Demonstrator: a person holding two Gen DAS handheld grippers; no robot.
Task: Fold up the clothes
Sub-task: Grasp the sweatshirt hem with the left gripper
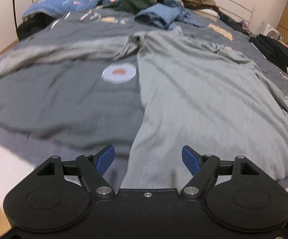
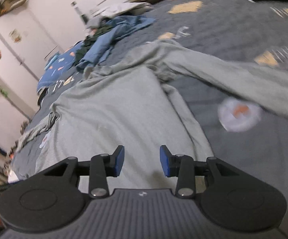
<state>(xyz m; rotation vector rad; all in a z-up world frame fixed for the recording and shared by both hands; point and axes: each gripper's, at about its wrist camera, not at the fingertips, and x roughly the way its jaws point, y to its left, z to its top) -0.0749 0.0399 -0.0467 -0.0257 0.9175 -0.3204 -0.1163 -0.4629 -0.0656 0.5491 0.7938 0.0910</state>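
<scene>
Where right sees none: black stack (image 1: 273,49)

a light grey long-sleeved knit top (image 1: 199,91) lies spread flat on the dark grey bedcover (image 1: 60,99), hem at the near bed edge, one sleeve stretched sideways across the cover, fabric lightly wrinkled around the collar.

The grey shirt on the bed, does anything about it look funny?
Yes. The grey shirt lies flat, but one long sleeve stretches sideways across the bedcover, and the cloth near the collar is bunched and wrinkled.
</scene>
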